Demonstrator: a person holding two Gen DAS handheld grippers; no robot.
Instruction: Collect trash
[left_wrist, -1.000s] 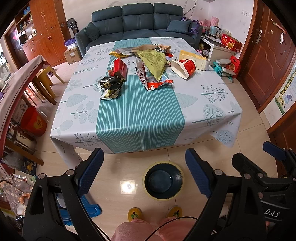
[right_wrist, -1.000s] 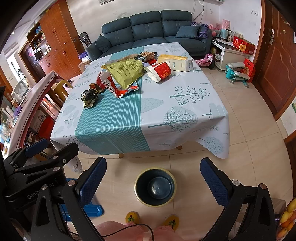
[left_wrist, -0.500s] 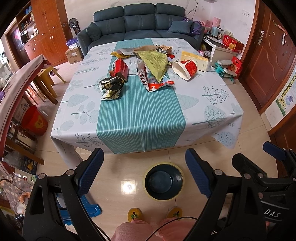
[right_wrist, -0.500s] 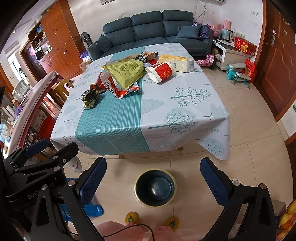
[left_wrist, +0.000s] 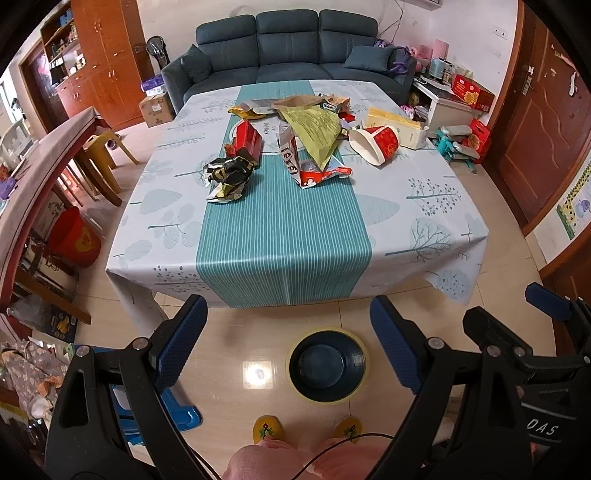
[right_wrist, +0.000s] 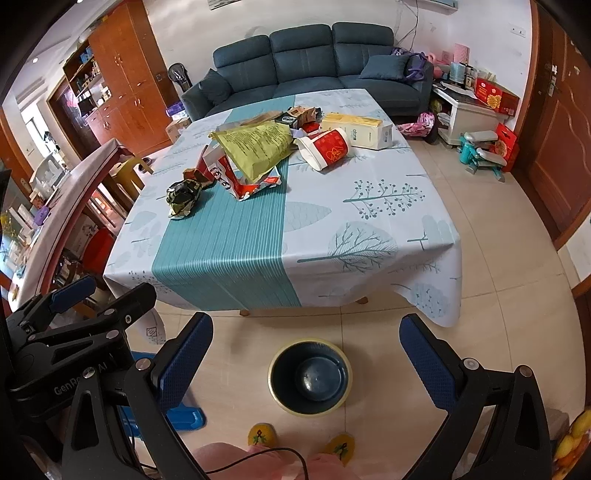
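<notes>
Lying far beyond both spread tongs (left_wrist: 286, 349), trash (left_wrist: 314, 142) on table (left_wrist: 284, 236)

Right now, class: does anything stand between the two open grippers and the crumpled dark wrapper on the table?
Nothing visible does. The left gripper and right gripper hang open above the floor and bin; only bare tablecloth lies before the crumpled wrapper.

Drawn a little nearer to the table (left_wrist: 177, 258) in both wrist views than a second ago, its far edge and the dark sofa (left_wrist: 288, 48) sitting lower in view. Slight shift only; trash pile (left_wrist: 310, 140), floor bin (left_wrist: 327, 365) and both spread grippers unmoved relative to each other.
</notes>
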